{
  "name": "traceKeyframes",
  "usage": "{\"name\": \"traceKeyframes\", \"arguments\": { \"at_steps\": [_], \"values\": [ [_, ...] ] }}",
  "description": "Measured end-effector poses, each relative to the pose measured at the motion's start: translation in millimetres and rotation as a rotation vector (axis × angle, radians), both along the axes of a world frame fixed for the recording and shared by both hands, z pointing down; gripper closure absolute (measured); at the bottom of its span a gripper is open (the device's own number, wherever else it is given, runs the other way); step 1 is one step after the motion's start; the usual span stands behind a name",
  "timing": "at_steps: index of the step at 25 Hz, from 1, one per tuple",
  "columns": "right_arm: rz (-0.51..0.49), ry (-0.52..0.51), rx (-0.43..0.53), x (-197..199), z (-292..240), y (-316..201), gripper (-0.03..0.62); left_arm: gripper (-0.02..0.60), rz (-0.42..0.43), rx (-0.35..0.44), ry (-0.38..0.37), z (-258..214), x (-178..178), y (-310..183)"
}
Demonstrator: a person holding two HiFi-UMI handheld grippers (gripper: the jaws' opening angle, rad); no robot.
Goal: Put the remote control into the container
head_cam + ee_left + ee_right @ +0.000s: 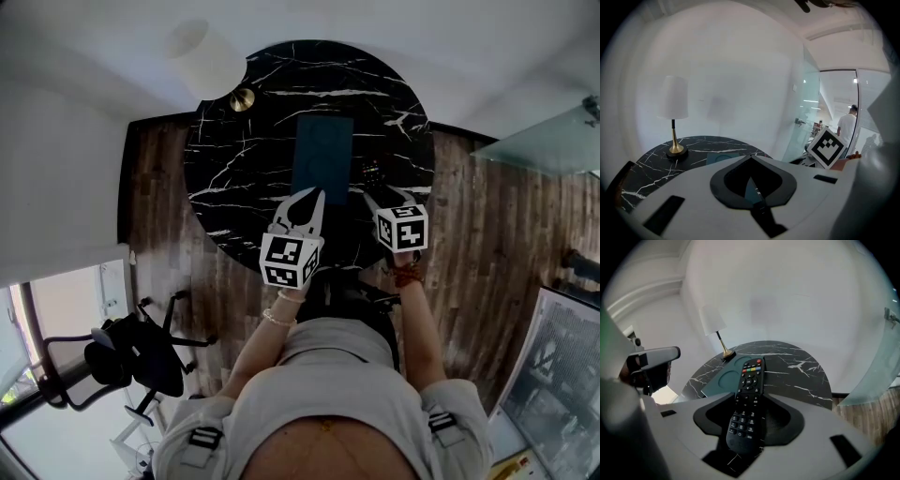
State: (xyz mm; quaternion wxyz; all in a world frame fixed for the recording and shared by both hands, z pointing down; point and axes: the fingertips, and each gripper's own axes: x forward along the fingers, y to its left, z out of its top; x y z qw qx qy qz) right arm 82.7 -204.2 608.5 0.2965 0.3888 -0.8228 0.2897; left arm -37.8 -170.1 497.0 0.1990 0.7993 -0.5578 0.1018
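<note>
Plainly the right hand-held gripper (752,399) grips the remote control (749,380) lengthwise between widely parted jaws, over the near side of the surface (801,376), its long axis aimed onward at the teal container (723,377), just ahead-left.

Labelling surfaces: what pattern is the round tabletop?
Black tabletop with white marble veins; head view shows best.
</note>
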Motion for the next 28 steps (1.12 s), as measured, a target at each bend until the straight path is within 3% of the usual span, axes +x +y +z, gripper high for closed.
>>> {"name": "traceKeyframes", "arguments": {
  "at_steps": [17, 28],
  "values": [
    [-0.140, -0.030, 0.003, -50, -19, 50, 0.401, 0.580, -0.039, 0.004, -0.019, 3, -20, 27],
    [-0.247, -0.006, -0.063, -88, 2, 83, 0.401, 0.580, -0.092, -0.025, -0.004, 15, -51, 39]
  ]
}}
